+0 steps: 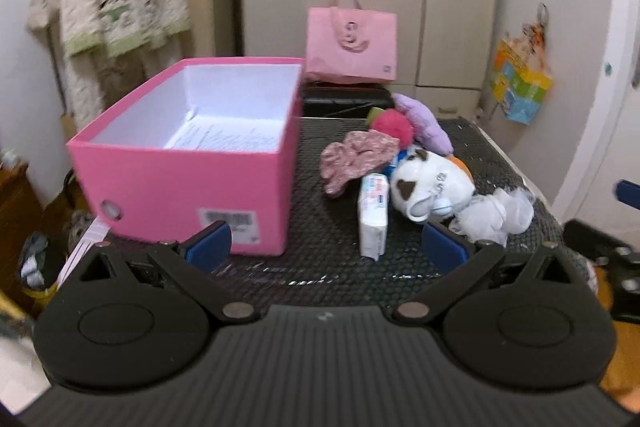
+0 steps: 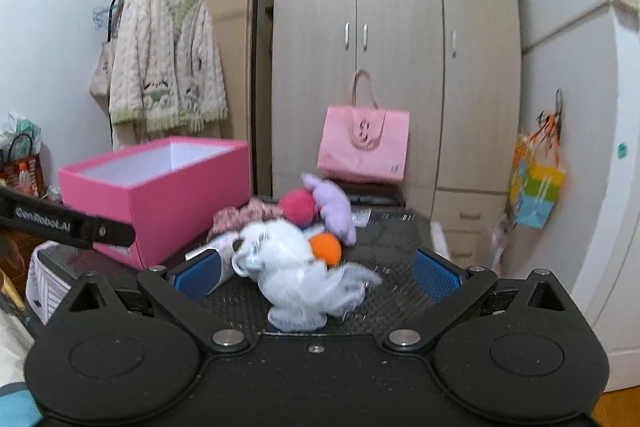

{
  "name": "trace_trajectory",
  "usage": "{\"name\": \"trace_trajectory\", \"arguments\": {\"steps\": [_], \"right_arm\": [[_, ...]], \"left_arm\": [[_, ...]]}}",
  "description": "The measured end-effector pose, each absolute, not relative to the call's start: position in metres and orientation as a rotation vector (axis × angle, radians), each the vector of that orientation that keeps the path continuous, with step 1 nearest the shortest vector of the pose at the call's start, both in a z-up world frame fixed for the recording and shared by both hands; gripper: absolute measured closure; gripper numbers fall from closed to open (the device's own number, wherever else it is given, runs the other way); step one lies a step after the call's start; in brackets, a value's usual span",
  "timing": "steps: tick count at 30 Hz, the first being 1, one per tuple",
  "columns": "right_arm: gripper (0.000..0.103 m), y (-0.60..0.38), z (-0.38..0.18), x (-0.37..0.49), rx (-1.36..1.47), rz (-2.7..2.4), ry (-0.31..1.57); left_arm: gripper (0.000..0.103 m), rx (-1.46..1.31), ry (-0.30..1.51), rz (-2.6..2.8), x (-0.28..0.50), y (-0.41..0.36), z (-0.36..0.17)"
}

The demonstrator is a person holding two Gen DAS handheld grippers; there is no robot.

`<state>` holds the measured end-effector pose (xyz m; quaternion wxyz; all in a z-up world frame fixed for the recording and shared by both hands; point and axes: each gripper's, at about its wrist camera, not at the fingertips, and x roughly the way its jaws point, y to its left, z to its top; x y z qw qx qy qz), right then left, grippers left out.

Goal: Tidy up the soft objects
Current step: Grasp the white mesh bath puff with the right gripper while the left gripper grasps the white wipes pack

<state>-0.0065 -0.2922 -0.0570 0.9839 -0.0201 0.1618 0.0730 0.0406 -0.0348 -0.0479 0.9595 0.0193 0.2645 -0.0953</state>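
An open pink box (image 1: 180, 187) stands on the left of a black mesh table (image 1: 320, 227); it holds only white paper. To its right lies a pile of soft things: a white plush toy (image 1: 428, 187), a white mesh puff (image 1: 496, 215), a floral scrunchie (image 1: 356, 157), a pink pompom (image 1: 392, 125), a purple plush (image 1: 424, 119) and a tissue pack (image 1: 374, 215). My left gripper (image 1: 328, 247) is open and empty, just short of the box and the pile. My right gripper (image 2: 318, 273) is open, and the white plush (image 2: 276, 243) and puff (image 2: 312, 303) lie between its fingers.
A pink bag (image 1: 352, 45) stands behind the table in front of a beige wardrobe (image 2: 396, 47). A knitted cardigan (image 2: 164, 63) hangs on a rack at the left. A colourful bag (image 2: 536, 187) hangs on the right wall. The pink box also shows in the right wrist view (image 2: 160, 195).
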Motion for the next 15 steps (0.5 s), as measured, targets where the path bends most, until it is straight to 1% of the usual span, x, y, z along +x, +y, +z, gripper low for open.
{"name": "trace_trajectory", "arguments": {"steps": [2, 7, 9, 13, 15], "right_arm": [[0.0, -0.293, -0.069, 0.006, -0.038, 0.164, 0.357], [0.0, -0.293, -0.095, 0.034, -0.037, 0.199, 0.405], [0.001, -0.293, -0.105, 0.042, -0.046, 0.212, 0.418], [0.002, -0.291, -0.119, 0.056, -0.085, 0.223, 0.432], [0.004, -0.291, -0.122, 0.06, -0.1, 0.228, 0.435]], "left_arm": [[0.0, 0.076, 0.54, -0.211, 0.047, -0.045, -0.052], [0.006, 0.137, 0.562, -0.252, 0.064, -0.069, -0.066], [0.013, 0.141, 0.576, -0.266, 0.071, -0.076, -0.072], [0.022, 0.15, 0.571, -0.271, 0.083, -0.082, -0.082], [0.034, 0.154, 0.573, -0.268, 0.092, -0.084, -0.088]]}}
